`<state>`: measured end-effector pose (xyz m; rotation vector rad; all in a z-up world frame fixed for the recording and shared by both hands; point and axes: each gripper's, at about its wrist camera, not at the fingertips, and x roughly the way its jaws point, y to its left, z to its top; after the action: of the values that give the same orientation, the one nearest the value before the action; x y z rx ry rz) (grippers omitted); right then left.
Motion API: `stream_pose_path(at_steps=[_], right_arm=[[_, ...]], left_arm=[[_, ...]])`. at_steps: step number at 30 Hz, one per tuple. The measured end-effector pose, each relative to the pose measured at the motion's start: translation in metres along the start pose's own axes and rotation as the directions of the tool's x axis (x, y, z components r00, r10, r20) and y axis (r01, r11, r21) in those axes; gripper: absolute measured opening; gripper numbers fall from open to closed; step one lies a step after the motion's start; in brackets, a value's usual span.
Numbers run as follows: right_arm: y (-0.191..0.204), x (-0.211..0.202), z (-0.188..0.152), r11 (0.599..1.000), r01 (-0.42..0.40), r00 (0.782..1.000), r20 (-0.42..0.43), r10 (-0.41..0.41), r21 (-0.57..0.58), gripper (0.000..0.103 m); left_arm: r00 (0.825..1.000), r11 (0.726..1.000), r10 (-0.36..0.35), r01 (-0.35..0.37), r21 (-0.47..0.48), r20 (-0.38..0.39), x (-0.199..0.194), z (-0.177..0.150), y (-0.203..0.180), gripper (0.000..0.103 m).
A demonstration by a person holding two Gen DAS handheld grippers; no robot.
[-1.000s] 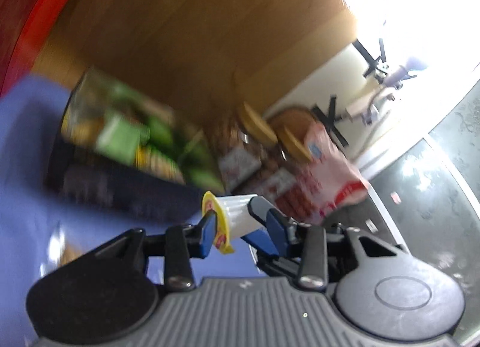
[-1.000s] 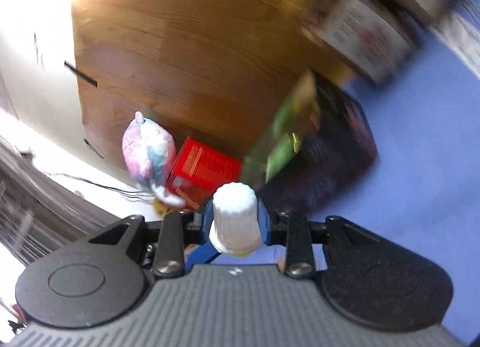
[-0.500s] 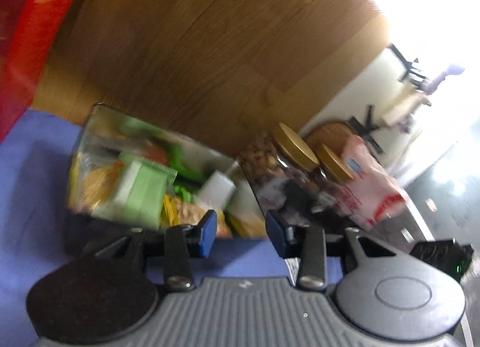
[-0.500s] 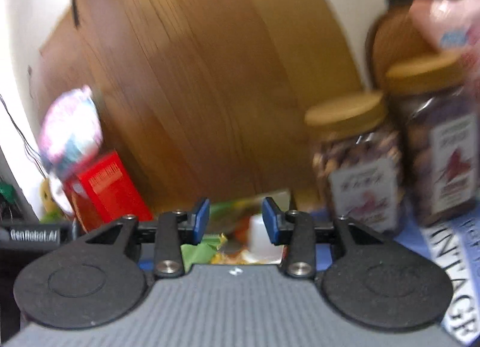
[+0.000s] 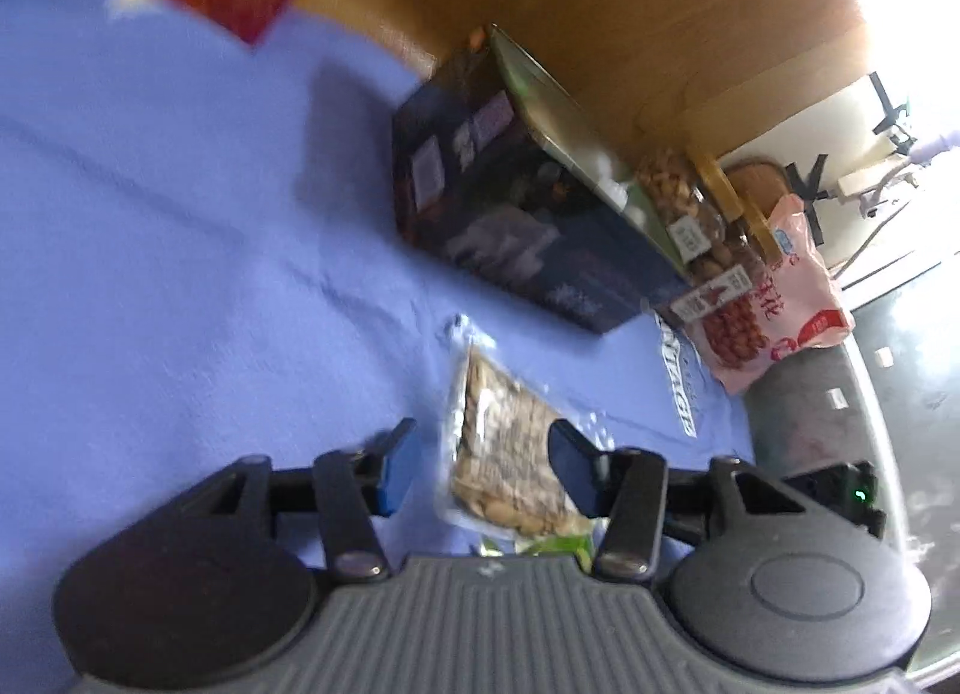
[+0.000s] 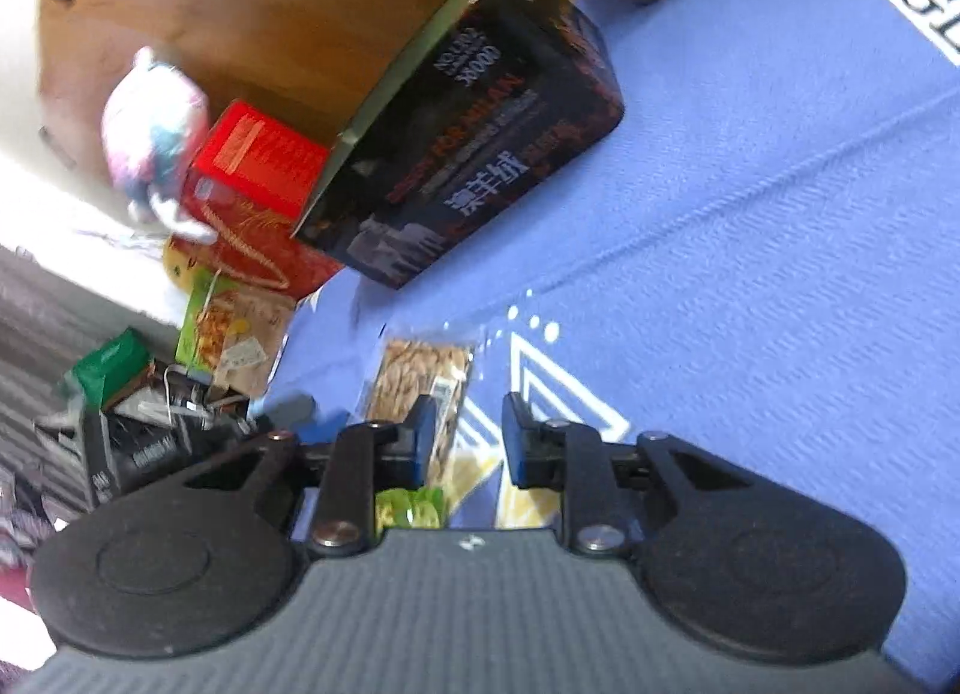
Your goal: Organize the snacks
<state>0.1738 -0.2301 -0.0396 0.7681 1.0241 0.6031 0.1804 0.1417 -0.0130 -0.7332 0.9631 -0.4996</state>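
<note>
A clear packet of nuts [image 5: 499, 424] lies flat on the blue cloth [image 5: 180, 274]. My left gripper [image 5: 483, 463] hangs just over it; its jaws are opening, the packet lies under the gap and the pads do not press it. In the right wrist view the same packet [image 6: 420, 370] lies just ahead of the left finger. My right gripper [image 6: 468, 440] is closing with nothing between its blue pads. The dark open box [image 5: 516, 214] [image 6: 480, 141] holding snacks stands farther back on the cloth.
Two jars of nuts [image 5: 690, 214] and a pink bag [image 5: 780, 304] stand right of the box. A red box [image 6: 258, 153], a plush toy [image 6: 150, 129] and more packets [image 6: 234, 334] crowd the left. A green packet [image 6: 414, 505] lies under the right gripper.
A second ago each gripper held a white cup. Both cups then went into the dark box. Both grippers have since dropped down and back to the nut packet on the cloth.
</note>
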Motion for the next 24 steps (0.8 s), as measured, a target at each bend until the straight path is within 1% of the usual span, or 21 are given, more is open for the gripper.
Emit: stream_pose_path(at_steps=[2,4,6,7,8,9,10,11,12,13,14,16,17,18,19,20,21,22,24], right_arm=[[-0.002,0.007,0.004,1.000,-0.002,1.000,-0.001,0.002,0.022,0.024],[0.002,0.012,0.005,1.000,-0.004,1.000,0.002,0.004,0.021,0.024],[0.009,0.016,0.006,1.000,-0.009,1.000,0.010,0.009,0.017,0.023],[0.009,0.015,0.006,1.000,-0.010,1.000,0.014,0.010,0.014,0.022],[0.008,0.016,0.005,1.000,-0.011,1.000,0.019,0.011,0.010,0.019],[0.005,0.015,0.005,1.000,-0.014,1.000,0.024,0.013,0.012,0.014],[0.003,0.015,0.005,1.000,-0.014,1.000,0.028,0.013,0.013,0.011],[0.000,0.015,0.004,1.000,-0.015,0.999,0.032,0.015,0.015,0.006],[-0.001,0.015,0.003,1.000,-0.024,0.999,0.037,0.023,0.019,0.006],[-0.002,0.013,0.002,0.999,-0.038,0.998,0.041,0.037,0.024,0.006],[-0.003,0.010,0.001,0.998,-0.054,0.997,0.050,0.052,0.032,0.010],[-0.003,0.004,-0.003,0.997,-0.067,0.995,0.072,0.064,0.037,0.015],[-0.003,0.001,-0.005,0.996,-0.087,0.993,0.080,0.084,0.036,0.022],[-0.004,-0.001,-0.007,0.993,-0.112,0.990,0.086,0.108,0.043,0.029],[-0.004,-0.003,-0.009,0.989,-0.137,0.987,0.090,0.132,0.051,0.034],[-0.004,-0.005,-0.011,0.984,-0.171,0.982,0.095,0.165,0.059,0.043],[-0.003,-0.006,-0.012,0.978,-0.199,0.976,0.099,0.192,0.069,0.051],[-0.002,-0.006,-0.014,0.970,-0.231,0.970,0.099,0.223,0.081,0.054],[-0.001,-0.003,-0.016,0.953,-0.283,0.958,0.085,0.275,0.111,0.055]], left_arm=[[0.999,0.998,-0.047,0.046,-0.038,-0.008,0.007,0.002,0.004,0.047],[0.996,0.993,-0.085,0.084,-0.081,-0.014,0.013,0.004,0.009,0.044],[0.996,0.993,-0.089,0.088,-0.074,-0.011,0.018,0.001,0.004,0.044],[0.995,0.993,-0.095,0.094,-0.073,-0.019,0.020,-0.001,0.001,0.039],[0.993,0.991,-0.112,0.109,-0.081,-0.038,0.024,-0.004,0.000,0.035],[0.991,0.989,-0.125,0.120,-0.088,-0.056,0.029,-0.007,-0.002,0.024],[0.991,0.991,-0.116,0.111,-0.079,-0.063,0.032,-0.011,-0.005,0.014],[0.994,0.994,-0.095,0.091,-0.065,-0.057,0.035,-0.014,-0.007,0.014],[0.996,0.995,-0.083,0.080,-0.067,-0.039,0.035,-0.016,-0.008,0.013],[0.995,0.992,-0.098,0.095,-0.086,-0.034,0.034,-0.016,-0.005,0.012],[0.992,0.986,-0.124,0.120,-0.119,-0.027,0.033,-0.016,-0.001,0.011],[0.989,0.975,-0.148,0.146,-0.168,-0.001,0.025,-0.014,0.007,0.011],[0.984,0.965,-0.179,0.179,-0.192,0.019,0.020,-0.013,0.010,0.011],[0.974,0.951,-0.222,0.224,-0.215,0.037,0.014,-0.012,0.013,0.011],[0.965,0.938,-0.257,0.262,-0.228,0.053,0.008,-0.012,0.015,0.011],[0.957,0.929,-0.281,0.289,-0.229,0.070,0.003,-0.010,0.014,0.011],[0.953,0.927,-0.292,0.303,-0.220,0.082,-0.002,-0.009,0.011,0.011],[0.950,0.927,-0.299,0.311,-0.210,0.088,-0.006,-0.008,0.007,0.011],[0.943,0.922,-0.321,0.332,-0.201,0.086,-0.009,-0.007,0.000,0.011]])
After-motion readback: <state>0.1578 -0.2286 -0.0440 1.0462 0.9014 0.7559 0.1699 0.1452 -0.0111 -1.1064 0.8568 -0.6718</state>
